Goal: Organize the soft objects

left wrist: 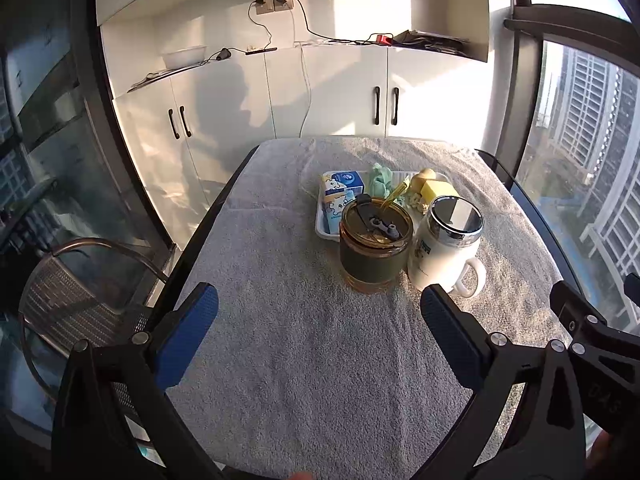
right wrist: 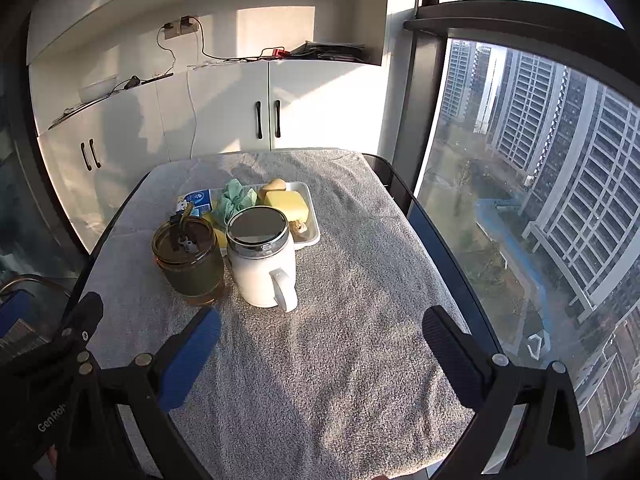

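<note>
The left wrist view shows a metal-framed chair [left wrist: 76, 292] beside the table's left edge and the whole front of a blue-and-white tissue pack [left wrist: 340, 200] in the white tray [left wrist: 322, 228], whereas the right wrist view shows only a corner of that pack [right wrist: 196, 200] behind the amber tumbler [right wrist: 188, 260] and opens instead onto tall apartment blocks [right wrist: 560, 160] through the window. The right view also shows more of the tray's right side [right wrist: 314, 236], where a yellow sponge [right wrist: 286, 204] lies flat with a rounded tan soft thing [right wrist: 274, 185] just behind it toward the far edge and a crumpled green cloth [right wrist: 234, 198] to its left. All these soft things sit in the tray, around the middle of the table toward its far edge. The table is covered by a grey towel [left wrist: 320, 360], and white cabinets [left wrist: 320, 92] with black handles stand beyond the far edge, cables trailing from a wall socket [left wrist: 272, 4] above them. The tumbler [left wrist: 376, 248] with its straw and a white lidded mug [left wrist: 444, 252] stand side by side, touching or nearly so, just in front of the tray and partly blocking it from both cameras. The left gripper [left wrist: 320, 312] hangs above the near part of the towel with its blue pads spread wide and nothing between them; the right gripper [right wrist: 320, 332] does likewise, jaws wide and holding nothing, the mug [right wrist: 262, 264] just beyond its fingertips.
</note>
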A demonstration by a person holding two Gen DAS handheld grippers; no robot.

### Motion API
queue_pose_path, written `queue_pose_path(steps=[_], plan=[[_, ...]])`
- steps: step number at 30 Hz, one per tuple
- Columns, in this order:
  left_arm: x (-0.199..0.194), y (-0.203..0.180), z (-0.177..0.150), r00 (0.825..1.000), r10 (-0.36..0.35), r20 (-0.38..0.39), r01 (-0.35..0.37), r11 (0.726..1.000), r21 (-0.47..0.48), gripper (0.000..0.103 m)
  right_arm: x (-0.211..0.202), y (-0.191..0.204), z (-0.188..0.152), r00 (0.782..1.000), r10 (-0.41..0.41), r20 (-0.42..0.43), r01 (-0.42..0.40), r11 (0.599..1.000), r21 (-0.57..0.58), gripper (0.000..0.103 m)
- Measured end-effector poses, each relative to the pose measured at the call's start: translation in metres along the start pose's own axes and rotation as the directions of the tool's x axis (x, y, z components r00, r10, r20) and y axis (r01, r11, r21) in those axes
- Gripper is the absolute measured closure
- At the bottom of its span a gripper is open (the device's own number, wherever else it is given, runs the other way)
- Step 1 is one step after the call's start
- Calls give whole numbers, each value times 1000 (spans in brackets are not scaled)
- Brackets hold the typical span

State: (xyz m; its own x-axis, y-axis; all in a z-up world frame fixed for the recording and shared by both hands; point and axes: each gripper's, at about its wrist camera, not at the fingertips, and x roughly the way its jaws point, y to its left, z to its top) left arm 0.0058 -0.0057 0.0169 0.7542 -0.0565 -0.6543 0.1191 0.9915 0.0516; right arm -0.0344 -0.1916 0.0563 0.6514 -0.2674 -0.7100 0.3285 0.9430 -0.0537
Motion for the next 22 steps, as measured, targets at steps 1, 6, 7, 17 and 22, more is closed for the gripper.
queue_pose_path(steps=[1, 6, 7, 17, 22], plan=[[0, 1, 0, 1000, -3, -1, 3, 1000, -2, 0, 0, 0, 0, 1000, 3, 0, -3, 1000, 2, 0], [1, 3, -1, 1000, -10, 3, 10, 1000, -8, 0, 0, 0, 0, 1000, 7, -2, -7, 1000, 6, 0], [1, 3, -1, 1000, -9, 2, 9, 1000, -8, 0, 0, 0, 0, 1000, 7, -2, -7, 1000, 5, 0], [3, 0, -2, 1000, 18, 9, -18, 1000, 14, 0, 1, 0, -2, 1000, 3, -5, -3, 1000, -1, 0], [1, -2, -3, 998, 54, 26, -54, 998, 26, 0, 2, -1, -3, 1000, 4, -10, -4, 1000, -3, 0]])
